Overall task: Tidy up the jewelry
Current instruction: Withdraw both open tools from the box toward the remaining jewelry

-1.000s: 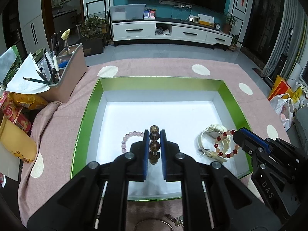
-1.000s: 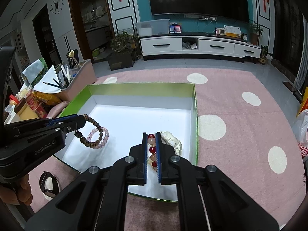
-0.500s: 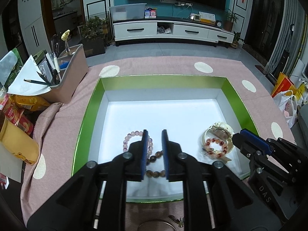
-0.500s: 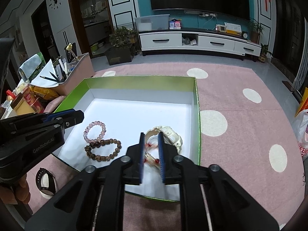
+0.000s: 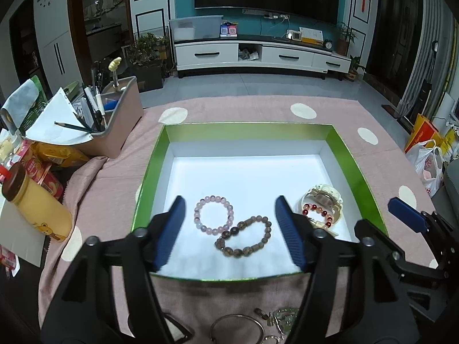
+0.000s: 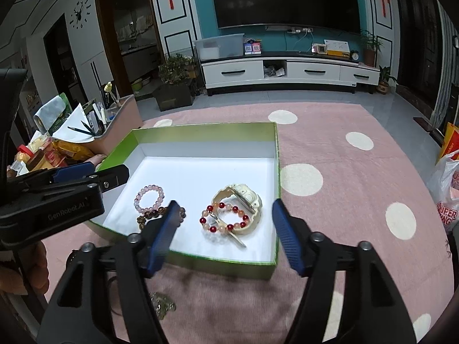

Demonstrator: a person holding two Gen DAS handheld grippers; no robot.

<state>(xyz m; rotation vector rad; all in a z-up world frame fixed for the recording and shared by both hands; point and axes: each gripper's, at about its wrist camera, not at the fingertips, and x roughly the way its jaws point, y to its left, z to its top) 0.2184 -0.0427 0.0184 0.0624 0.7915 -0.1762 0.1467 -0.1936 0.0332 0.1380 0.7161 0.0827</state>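
Observation:
A green box [image 5: 152, 169] [image 6: 276, 154] with a white floor holds a pink bead bracelet [image 5: 213, 212] [image 6: 149, 199], a brown bead bracelet [image 5: 243, 240] [image 6: 159, 215], a red and peach bead bracelet [image 5: 317, 213] [image 6: 225, 218] and a cream watch [image 5: 324, 196] [image 6: 243, 197]. My left gripper [image 5: 231, 233] is wide open and empty above the box's near edge. My right gripper [image 6: 225, 235] is wide open and empty above the red bracelet and watch. A silver bangle [image 5: 236, 329] and a chain [image 6: 162, 305] lie on the cloth in front of the box.
The box sits on a pink dotted cloth [image 6: 344, 177]. At left stand a beige organiser with pens [image 5: 114, 120], snack packs [image 5: 43, 166] and a yellow bottle [image 5: 37, 206]. A black watch [image 6: 70, 258] lies partly hidden near my left hand.
Both grippers opened wide and pulled back. The brown bracelet dropped from the left gripper and the red bracelet from the right; both now lie in the box.

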